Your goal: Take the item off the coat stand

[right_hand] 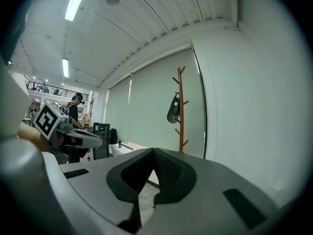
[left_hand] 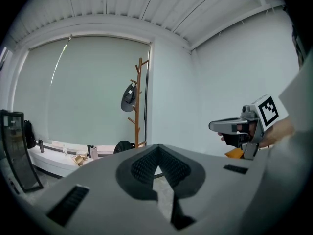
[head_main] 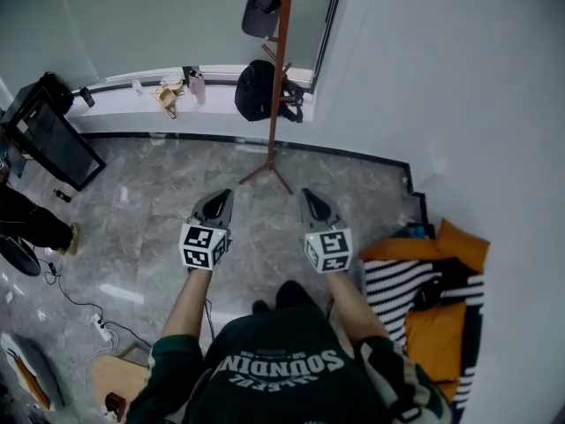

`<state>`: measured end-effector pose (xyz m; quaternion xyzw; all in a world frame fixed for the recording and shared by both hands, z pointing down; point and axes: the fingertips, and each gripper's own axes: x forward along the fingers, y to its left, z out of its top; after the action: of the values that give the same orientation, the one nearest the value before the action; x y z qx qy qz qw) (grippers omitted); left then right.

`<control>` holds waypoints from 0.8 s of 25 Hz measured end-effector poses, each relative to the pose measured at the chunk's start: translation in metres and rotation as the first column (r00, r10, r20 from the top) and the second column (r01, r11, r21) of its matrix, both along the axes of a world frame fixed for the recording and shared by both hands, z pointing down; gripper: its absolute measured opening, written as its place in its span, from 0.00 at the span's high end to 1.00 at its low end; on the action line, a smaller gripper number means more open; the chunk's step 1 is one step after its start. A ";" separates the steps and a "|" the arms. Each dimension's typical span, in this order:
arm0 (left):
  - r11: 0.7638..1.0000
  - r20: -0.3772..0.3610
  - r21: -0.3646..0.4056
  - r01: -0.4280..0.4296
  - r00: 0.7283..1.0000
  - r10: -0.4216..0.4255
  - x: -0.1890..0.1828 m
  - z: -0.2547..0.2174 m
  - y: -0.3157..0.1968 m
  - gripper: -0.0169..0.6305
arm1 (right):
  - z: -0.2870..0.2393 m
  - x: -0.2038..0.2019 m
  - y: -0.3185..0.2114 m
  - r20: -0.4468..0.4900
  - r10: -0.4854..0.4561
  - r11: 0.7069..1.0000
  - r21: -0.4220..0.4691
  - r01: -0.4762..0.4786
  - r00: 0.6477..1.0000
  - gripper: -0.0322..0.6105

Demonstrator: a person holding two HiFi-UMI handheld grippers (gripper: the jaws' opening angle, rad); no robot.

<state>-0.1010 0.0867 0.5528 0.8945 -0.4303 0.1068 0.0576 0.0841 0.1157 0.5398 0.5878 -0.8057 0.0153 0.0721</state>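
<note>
A tall wooden coat stand (head_main: 277, 78) stands by the window ledge, a few steps ahead of me. A dark cap (head_main: 261, 7) hangs from a peg near its top. The stand (left_hand: 140, 102) and the cap (left_hand: 128, 98) show far off in the left gripper view, and the stand (right_hand: 181, 109) and cap (right_hand: 173, 108) likewise in the right gripper view. My left gripper (head_main: 223, 194) and right gripper (head_main: 309, 194) are held side by side at waist height and point toward the stand. Both are shut and empty, well short of the cap.
A black bag (head_main: 257, 89) sits on the ledge beside the stand's pole. Small items (head_main: 169, 94) lie along the ledge. A black monitor (head_main: 48, 135) stands at the left. Striped and orange cushions (head_main: 437, 299) lie at the right by the white wall. Cables (head_main: 79, 312) trail across the floor.
</note>
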 end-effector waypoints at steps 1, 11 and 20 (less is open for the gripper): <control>1.000 0.001 0.001 -0.001 1.000 0.001 -0.002 0.001 -0.001 0.97 | 0.000 -0.002 0.000 0.001 0.003 1.000 0.002 -0.003 1.000 0.95; 1.000 -0.014 -0.002 -0.011 1.000 0.011 0.001 0.009 -0.040 0.97 | 0.014 -0.001 -0.035 0.014 0.004 1.000 -0.008 -0.004 1.000 0.95; 1.000 0.000 0.021 -0.019 1.000 0.019 0.014 0.007 -0.160 0.97 | 0.017 0.018 -0.155 -0.002 0.036 0.999 -0.020 -0.036 0.999 0.95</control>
<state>-0.0874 -0.0734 0.5598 0.8991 -0.4229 0.1029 0.0472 0.1019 -0.0396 0.5573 0.6015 -0.7946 0.0239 0.0783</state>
